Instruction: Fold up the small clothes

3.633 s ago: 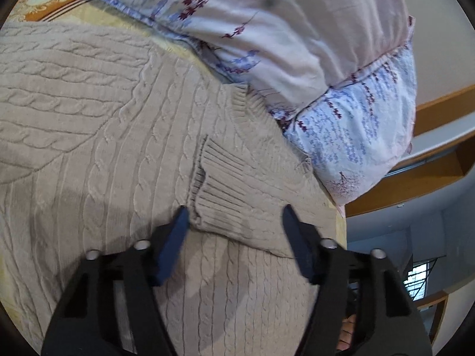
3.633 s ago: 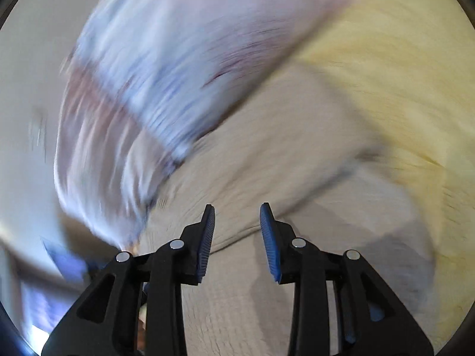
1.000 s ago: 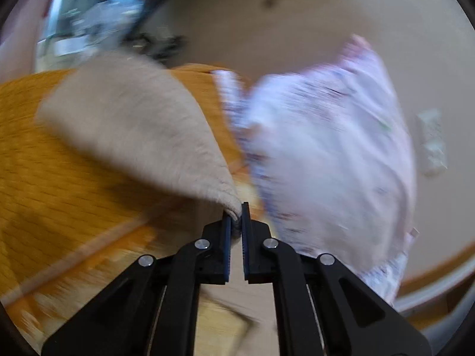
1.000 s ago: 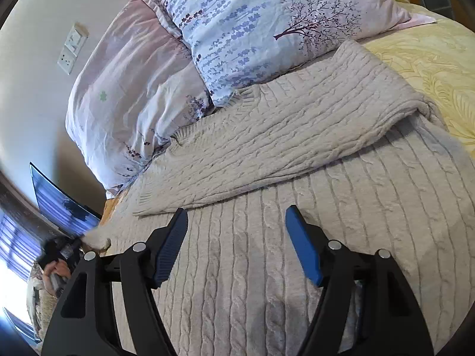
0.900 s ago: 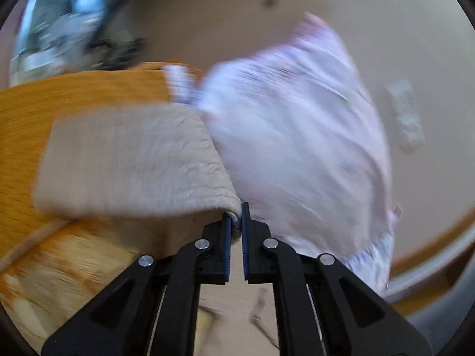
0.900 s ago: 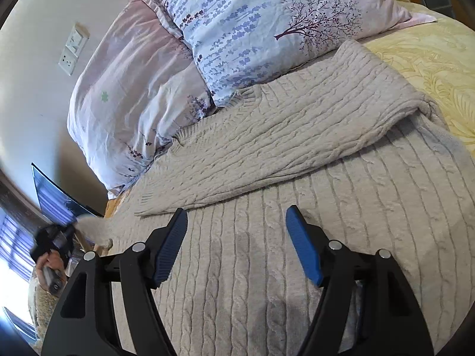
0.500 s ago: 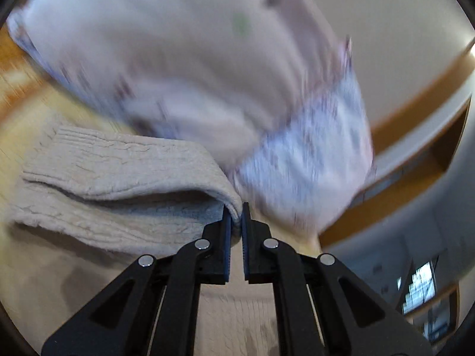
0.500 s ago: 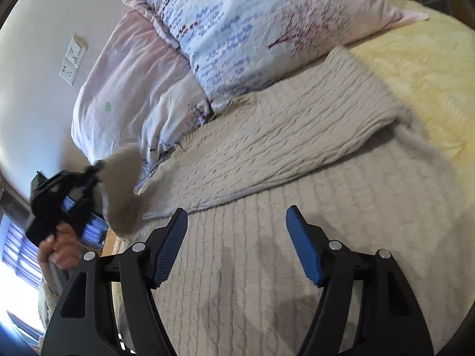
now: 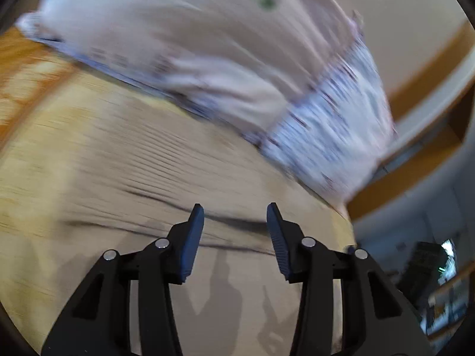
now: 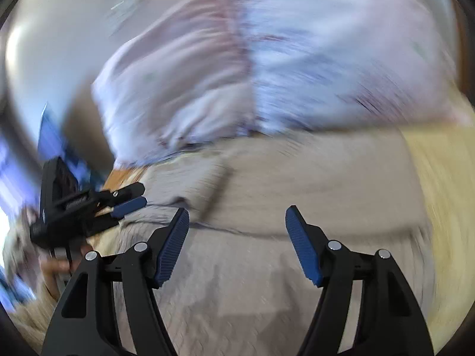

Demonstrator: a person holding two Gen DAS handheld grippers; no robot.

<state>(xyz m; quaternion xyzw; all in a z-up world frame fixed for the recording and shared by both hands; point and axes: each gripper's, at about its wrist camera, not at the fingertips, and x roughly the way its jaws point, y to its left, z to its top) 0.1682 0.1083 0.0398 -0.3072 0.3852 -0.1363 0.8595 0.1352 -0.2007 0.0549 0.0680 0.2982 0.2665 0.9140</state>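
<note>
A beige cable-knit sweater [image 9: 124, 178] lies spread on the bed, with both sleeves folded across its body [image 10: 297, 178]. Both views are motion-blurred. My left gripper [image 9: 234, 231] is open and empty, just above the sweater. It also shows at the left of the right wrist view [image 10: 130, 201], open over the sweater's left edge. My right gripper [image 10: 237, 237] is wide open and empty above the sweater's body.
Two floral pillows [image 9: 207, 59] [image 10: 267, 68] lean against the wall behind the sweater. A yellow bedspread [image 10: 445, 192] lies to the right, with orange bedding [image 9: 17, 68] at the far left. A wooden headboard shelf [image 9: 430, 124] is on the right.
My left gripper carried the sleeve cuff over onto the sweater, then opened and let it go. My right gripper stayed open and swung, so its view is blurred.
</note>
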